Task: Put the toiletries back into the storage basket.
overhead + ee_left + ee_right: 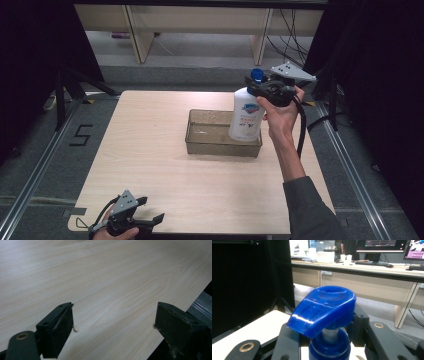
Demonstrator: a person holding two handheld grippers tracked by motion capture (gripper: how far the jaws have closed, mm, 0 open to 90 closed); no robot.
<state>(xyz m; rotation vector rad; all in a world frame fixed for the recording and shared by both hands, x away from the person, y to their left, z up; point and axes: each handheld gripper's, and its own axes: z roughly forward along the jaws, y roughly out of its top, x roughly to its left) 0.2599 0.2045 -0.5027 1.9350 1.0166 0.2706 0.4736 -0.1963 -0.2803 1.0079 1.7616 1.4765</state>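
Note:
A white soap bottle (245, 115) with a blue pump head (257, 75) hangs upright over the right end of a clear plastic tray (200, 144). My right gripper (260, 86) is shut on the bottle's neck just under the pump. In the right gripper view the blue pump head (324, 308) rises between my black jaws, which close on the neck below it. My left gripper (150, 210) is open at the near-left corner of the table. The left gripper view has its wide-apart fingers (58, 330) over bare light wood, nothing between them.
The light wooden table (150, 165) is ringed by grey floor with metal rails at both sides. Black stands rise at the far left and far right. Desks stand beyond the far edge. The left gripper sits close to the table's near edge (175, 315).

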